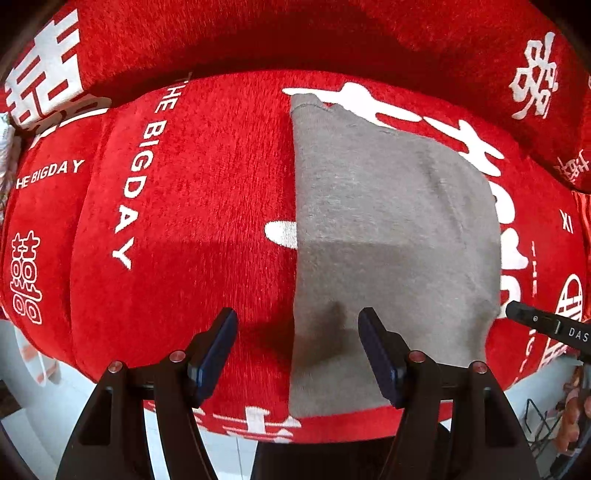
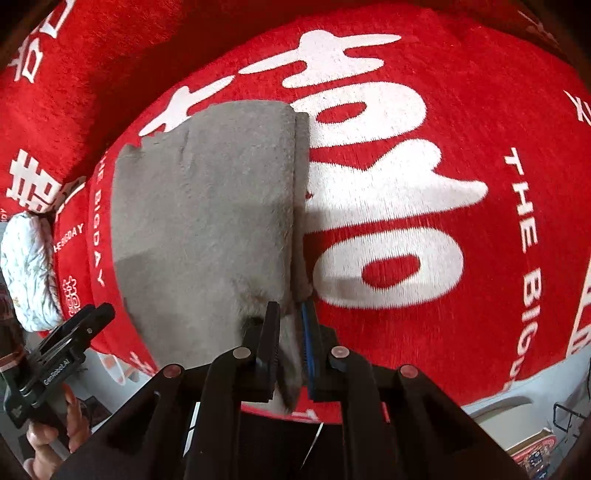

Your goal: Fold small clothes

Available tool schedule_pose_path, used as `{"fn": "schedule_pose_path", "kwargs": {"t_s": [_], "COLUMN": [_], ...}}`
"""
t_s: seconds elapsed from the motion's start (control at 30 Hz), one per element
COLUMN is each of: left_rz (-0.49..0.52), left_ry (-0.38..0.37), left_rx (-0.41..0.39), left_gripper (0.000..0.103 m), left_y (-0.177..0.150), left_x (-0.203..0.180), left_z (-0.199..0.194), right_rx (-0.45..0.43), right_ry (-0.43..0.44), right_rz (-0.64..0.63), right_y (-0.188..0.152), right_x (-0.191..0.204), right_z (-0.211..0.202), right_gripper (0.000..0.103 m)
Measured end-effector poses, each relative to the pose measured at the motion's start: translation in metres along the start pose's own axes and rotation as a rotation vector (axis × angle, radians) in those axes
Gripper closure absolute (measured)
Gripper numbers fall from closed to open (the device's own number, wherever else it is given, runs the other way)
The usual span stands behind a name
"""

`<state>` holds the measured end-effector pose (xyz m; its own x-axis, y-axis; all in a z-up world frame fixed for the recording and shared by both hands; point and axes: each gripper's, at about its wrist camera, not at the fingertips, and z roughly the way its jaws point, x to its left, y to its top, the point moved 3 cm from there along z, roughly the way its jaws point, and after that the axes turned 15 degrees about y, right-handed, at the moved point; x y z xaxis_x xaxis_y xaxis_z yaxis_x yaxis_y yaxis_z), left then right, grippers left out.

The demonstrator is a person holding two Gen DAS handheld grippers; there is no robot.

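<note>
A small grey garment [image 1: 388, 240] lies folded on a red cushion with white lettering [image 1: 184, 221]. My left gripper [image 1: 297, 325] is open and empty, hovering over the garment's near left edge. In the right wrist view the grey garment [image 2: 207, 221] lies left of centre, and my right gripper [image 2: 290, 317] is shut on its near right corner, with cloth bunched between the fingers. The left gripper [image 2: 74, 332] shows at the lower left of that view, and the right gripper's finger [image 1: 546, 321] shows at the left view's right edge.
The red cushion [image 2: 424, 184] has a red backrest [image 1: 295, 33] behind it. A pale patterned cloth [image 2: 27, 266] lies at the cushion's left end. Light floor [image 1: 29, 406] shows below the cushion's front edge, with a wire rack [image 1: 543, 421] at the right.
</note>
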<state>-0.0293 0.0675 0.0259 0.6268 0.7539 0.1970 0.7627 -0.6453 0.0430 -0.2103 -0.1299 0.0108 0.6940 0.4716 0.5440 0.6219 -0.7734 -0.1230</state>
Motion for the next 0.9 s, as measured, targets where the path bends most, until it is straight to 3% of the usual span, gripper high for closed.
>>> {"fn": "schedule_pose_path", "kwargs": {"t_s": [0.47,0.5,0.57,0.6,0.63,0.67,0.73,0.77,0.8,0.9], "left_rz": [0.042,0.049,0.072,0.071,0.068,0.068,0.072,0.069,0.069,0.087], "left_ry": [0.004,0.008,0.023,0.025,0.021,0.021,0.027,0.036,0.046,0.065], "left_rx": [0.002,0.003,0.013,0.010,-0.004,-0.018,-0.042,-0.056,-0.072,-0.076], "left_gripper": [0.034,0.034,0.034,0.034,0.034,0.034,0.006,0.000,0.000,0.000], "left_y": [-0.025,-0.027,-0.030,-0.031,-0.031,-0.031,-0.030,-0.029,-0.028,-0.024], "left_x": [0.003,0.003,0.001,0.002,0.003,0.003,0.006,0.007,0.008,0.010], "left_z": [-0.051,-0.054,-0.059,-0.062,-0.067,-0.072,-0.081,-0.085,-0.089,-0.098], "right_rx": [0.008,0.008,0.002,-0.004,-0.013,-0.026,-0.036,-0.040,-0.045,-0.068], "right_ry": [-0.005,-0.008,-0.020,-0.030,-0.036,-0.038,-0.046,-0.051,-0.054,-0.059], "right_rz": [-0.035,-0.039,-0.055,-0.062,-0.069,-0.080,-0.095,-0.098,-0.101,-0.103], "right_y": [-0.033,-0.035,-0.038,-0.038,-0.038,-0.039,-0.040,-0.040,-0.039,-0.040], "right_x": [0.044,0.047,0.054,0.057,0.059,0.063,0.069,0.071,0.073,0.079], "right_z": [-0.029,-0.032,-0.036,-0.039,-0.041,-0.046,-0.050,-0.052,-0.054,-0.062], "right_gripper": [0.088,0.085,0.064,0.042,0.034,0.033,0.031,0.029,0.022,0.021]}}
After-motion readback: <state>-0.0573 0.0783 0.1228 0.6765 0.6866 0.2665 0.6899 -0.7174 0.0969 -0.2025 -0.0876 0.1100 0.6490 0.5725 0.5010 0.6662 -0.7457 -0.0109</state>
